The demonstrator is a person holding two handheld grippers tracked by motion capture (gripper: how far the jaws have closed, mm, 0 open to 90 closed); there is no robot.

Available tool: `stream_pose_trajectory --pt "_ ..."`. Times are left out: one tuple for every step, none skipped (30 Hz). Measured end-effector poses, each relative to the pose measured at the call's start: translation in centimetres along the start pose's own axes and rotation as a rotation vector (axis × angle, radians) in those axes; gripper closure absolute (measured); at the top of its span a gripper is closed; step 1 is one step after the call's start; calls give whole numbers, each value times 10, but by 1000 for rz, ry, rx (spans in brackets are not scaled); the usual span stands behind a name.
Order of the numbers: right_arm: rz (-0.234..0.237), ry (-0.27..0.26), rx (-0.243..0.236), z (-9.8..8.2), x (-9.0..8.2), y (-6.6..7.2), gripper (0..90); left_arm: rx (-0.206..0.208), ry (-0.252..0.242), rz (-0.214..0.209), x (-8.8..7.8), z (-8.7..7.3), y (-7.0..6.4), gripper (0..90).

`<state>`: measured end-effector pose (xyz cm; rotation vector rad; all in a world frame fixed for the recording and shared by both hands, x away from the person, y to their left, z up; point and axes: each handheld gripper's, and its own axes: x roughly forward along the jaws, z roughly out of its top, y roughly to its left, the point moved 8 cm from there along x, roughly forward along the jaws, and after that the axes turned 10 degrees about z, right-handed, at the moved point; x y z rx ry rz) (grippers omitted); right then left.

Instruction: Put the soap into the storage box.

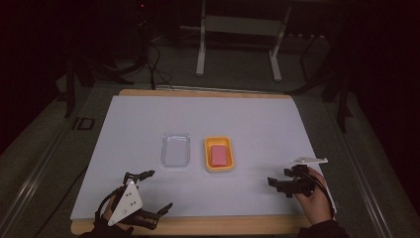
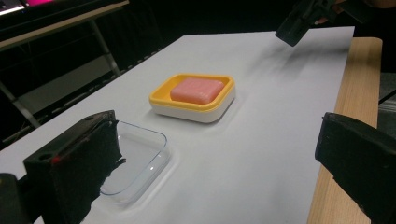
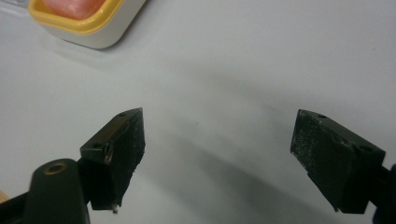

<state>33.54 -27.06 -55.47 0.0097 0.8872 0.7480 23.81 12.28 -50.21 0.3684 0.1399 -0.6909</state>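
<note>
Soap (image 1: pixel 220 154) lay in its yellow dish (image 1: pixel 219 168) at my eleven o'clock; my right gripper (image 1: pixel 278 184) and left gripper (image 1: pixel 157 191) both gaped wide, empty, above the white sheet (image 1: pixel 247 124).

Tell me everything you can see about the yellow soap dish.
The soap dish is a rounded rectangle with a yellow rim and tray over a white base, plastic by the look of it. It sits flat on the white sheet, beside a clear tray. A pink soap bar lies inside it. Nothing else touches it.
</note>
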Motion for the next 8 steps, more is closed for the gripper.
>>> stream_pose_trajectory --pt "-1 4 -1 0 0 0 178 -1 -1 0 0 0 0 7" --pt "-4 2 1 0 1 -1 178 1 -1 1 0 0 0 7" --pt "-1 2 3 0 1 0 178 1 -1 1 0 0 0 6" --pt "1 1 5 0 0 0 178 1 -1 0 0 0 0 7" --pt "-3 -4 3 0 0 0 179 2 -1 1 0 0 0 7" --pt "-5 -3 0 0 0 0 178 2 -1 1 0 0 0 7" --pt "-5 -3 -1 0 0 0 179 2 -1 1 0 0 0 7" --pt "-6 -3 3 0 0 0 179 3 -1 1 0 0 0 6"
